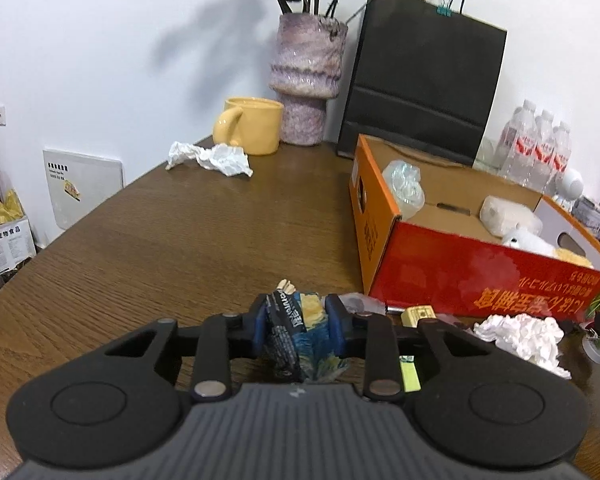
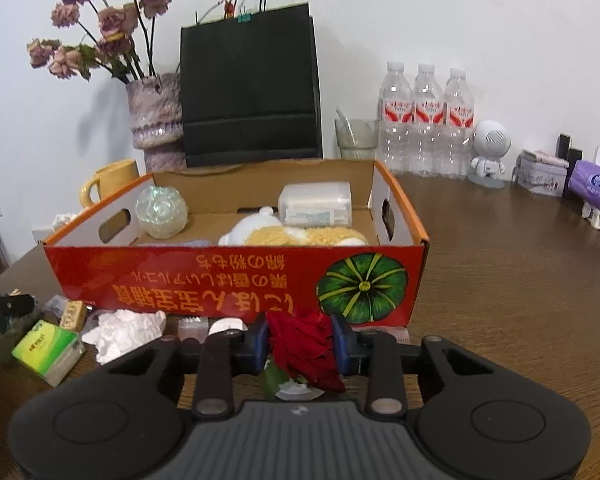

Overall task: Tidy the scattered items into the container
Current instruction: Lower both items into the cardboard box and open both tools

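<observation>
Now the left tool (image 1: 296, 320) grips a blue, probably snack, packet (image 1: 296, 332); the right tool (image 2: 302, 338) clamps a red rose (image 2: 306, 344). Each should lift clear of the box (image 2: 236, 280) wall before releasing inside.

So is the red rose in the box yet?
Out. The rose sits clamped in the right tongs, in front of the box wall.

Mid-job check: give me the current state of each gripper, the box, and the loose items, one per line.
Left gripper: shut on a dark blue printed snack packet.
Right gripper: shut on a red fabric rose.
Red-and-orange cardboard box: open-topped, upright, partly filled.
Crumpled white tissue: loose on the brown wooden table, in front of the box.
Green tissue pack: on the table, outside the box.
Yellow ceramic mug: upright.
</observation>
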The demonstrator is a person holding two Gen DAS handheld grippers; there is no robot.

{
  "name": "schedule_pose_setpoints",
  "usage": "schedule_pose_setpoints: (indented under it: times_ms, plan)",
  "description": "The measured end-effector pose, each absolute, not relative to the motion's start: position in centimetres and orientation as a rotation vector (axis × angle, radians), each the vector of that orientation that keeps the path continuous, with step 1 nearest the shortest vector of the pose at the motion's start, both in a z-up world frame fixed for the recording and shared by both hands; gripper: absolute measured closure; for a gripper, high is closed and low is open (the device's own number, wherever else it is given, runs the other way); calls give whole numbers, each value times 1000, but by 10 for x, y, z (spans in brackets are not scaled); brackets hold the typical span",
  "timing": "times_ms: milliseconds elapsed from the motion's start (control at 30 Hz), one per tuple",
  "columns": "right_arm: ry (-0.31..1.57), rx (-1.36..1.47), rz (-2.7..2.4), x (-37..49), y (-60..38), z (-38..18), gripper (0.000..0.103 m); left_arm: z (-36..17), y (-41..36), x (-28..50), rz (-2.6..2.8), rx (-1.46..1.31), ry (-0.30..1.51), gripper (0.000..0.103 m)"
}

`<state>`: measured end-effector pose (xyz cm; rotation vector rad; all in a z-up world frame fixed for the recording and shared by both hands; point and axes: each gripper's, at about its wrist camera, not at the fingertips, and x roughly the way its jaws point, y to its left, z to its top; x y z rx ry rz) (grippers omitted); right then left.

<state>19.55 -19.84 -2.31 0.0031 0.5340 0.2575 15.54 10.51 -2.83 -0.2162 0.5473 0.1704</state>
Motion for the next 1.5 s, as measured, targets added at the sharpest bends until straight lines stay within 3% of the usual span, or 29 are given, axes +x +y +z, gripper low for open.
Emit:
schedule_pose_setpoints:
  times_ms: [467, 733, 1267, 1300, 1367, 1400, 1433, 1500]
  plan:
    - [408, 69, 328, 175, -213, 19, 73, 25, 76, 132, 55, -190, 378, 72]
    - [329, 90, 345, 216, -218, 64, 73, 69, 35, 176, -60, -163, 307, 72]
    - [483, 49, 299, 316, -183, 29, 72, 29, 17, 283, -64, -188, 461, 70]
    - [493, 41, 294, 319, -182, 27, 66, 26, 18, 286, -47, -192, 475, 61]
    - [512, 13, 278, 322, -178, 23, 39, 22, 20, 291, -12, -203, 497, 28]
    - [520, 2, 268, 323, -177, 22, 6, 20, 21, 292, 0, -204, 504, 2]
    - [525, -6, 258, 324, -176, 21, 0, 19, 21, 292, 14, -202, 500, 0]
    - [528, -16, 249, 323, -176, 20, 0, 19, 19, 291, 30, -180, 497, 0]
